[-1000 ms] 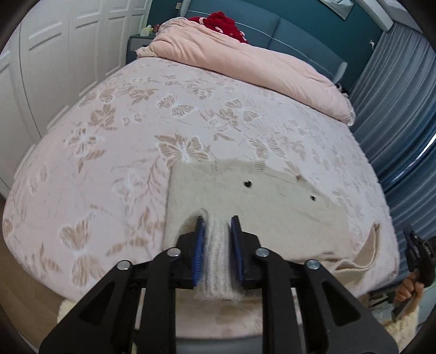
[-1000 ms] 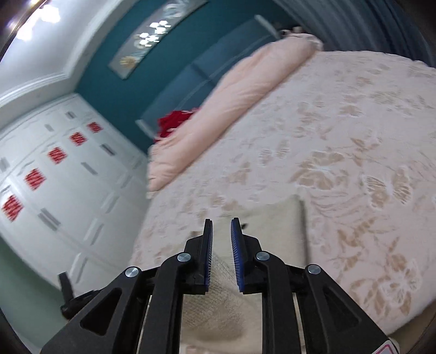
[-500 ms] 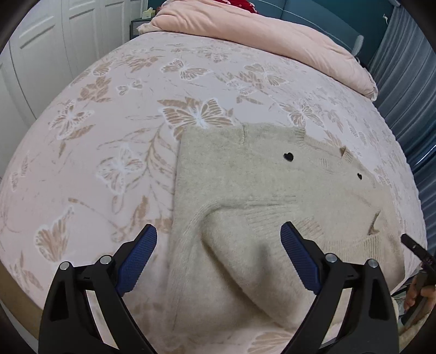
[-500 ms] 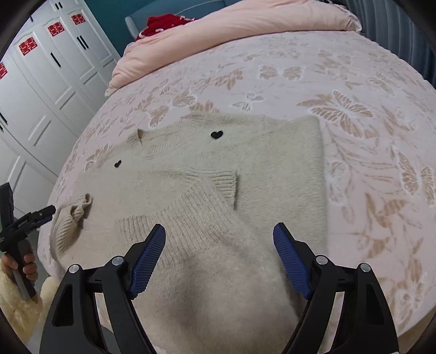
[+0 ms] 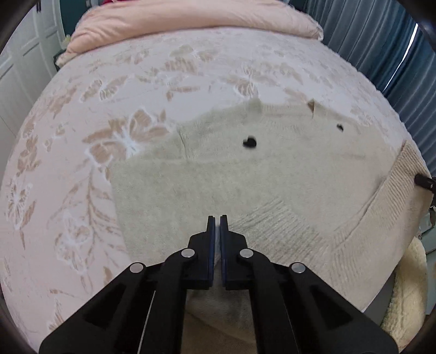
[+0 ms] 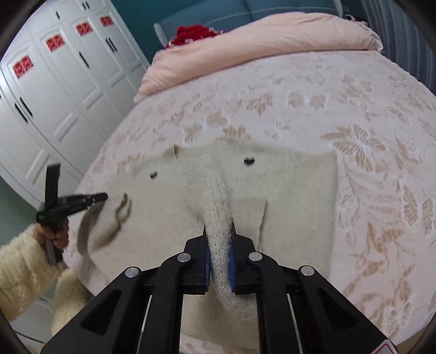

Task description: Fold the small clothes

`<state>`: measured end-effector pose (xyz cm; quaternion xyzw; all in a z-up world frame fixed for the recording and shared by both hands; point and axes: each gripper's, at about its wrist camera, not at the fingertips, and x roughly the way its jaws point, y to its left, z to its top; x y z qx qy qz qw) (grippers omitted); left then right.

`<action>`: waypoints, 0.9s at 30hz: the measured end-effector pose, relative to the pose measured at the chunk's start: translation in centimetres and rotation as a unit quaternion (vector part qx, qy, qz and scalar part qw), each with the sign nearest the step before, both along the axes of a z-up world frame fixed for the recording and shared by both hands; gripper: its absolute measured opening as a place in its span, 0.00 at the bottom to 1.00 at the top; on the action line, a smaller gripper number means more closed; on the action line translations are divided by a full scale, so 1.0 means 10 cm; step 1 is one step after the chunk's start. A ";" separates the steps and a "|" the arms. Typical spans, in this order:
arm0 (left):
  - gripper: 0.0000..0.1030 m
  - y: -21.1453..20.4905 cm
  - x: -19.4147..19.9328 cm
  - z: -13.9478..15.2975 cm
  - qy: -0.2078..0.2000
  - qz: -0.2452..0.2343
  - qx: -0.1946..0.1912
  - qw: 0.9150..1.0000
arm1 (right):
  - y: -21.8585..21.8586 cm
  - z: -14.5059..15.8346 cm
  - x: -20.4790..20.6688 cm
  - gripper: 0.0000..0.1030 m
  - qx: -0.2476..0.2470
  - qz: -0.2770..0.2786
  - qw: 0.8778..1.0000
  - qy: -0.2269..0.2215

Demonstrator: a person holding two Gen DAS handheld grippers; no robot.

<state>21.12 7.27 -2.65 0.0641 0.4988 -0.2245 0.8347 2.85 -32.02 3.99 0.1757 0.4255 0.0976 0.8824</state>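
A small beige knit sweater (image 5: 245,174) with black heart marks lies flat on the bed near its front edge; it also shows in the right wrist view (image 6: 294,188). My left gripper (image 5: 217,219) is shut just above the sweater's near part; nothing shows between its pads. My right gripper (image 6: 219,231) is shut on a ribbed fold of the sweater (image 6: 216,201) and lifts it into a ridge. The other gripper (image 6: 73,203) shows at the left in the right wrist view, beside the sweater's curled cuff (image 6: 122,209).
The bed carries a pink butterfly-pattern cover (image 5: 81,152) and a rolled pink duvet (image 5: 190,16) at the head. White wardrobe doors (image 6: 54,81) stand to the left, blue curtains (image 5: 381,40) to the right. A red item (image 6: 194,34) lies behind the duvet.
Both grippers were wide open above the sweater half a second ago. Both have now closed, the right one on a ribbed fold of the sweater, which is pulled up.
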 end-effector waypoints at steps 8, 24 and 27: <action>0.00 0.56 0.63 0.26 -0.029 0.189 -0.013 0.981 | -0.84 -0.55 0.82 0.10 -0.016 -0.161 0.985 0.057; 0.45 -0.39 1.12 -0.35 0.094 0.108 -0.043 0.989 | -0.70 -0.96 0.96 0.36 -0.017 -0.152 0.983 0.102; 0.06 -0.44 1.06 -0.34 0.087 0.108 -0.034 0.990 | -0.67 -0.78 0.91 0.11 -0.009 -0.143 0.987 0.078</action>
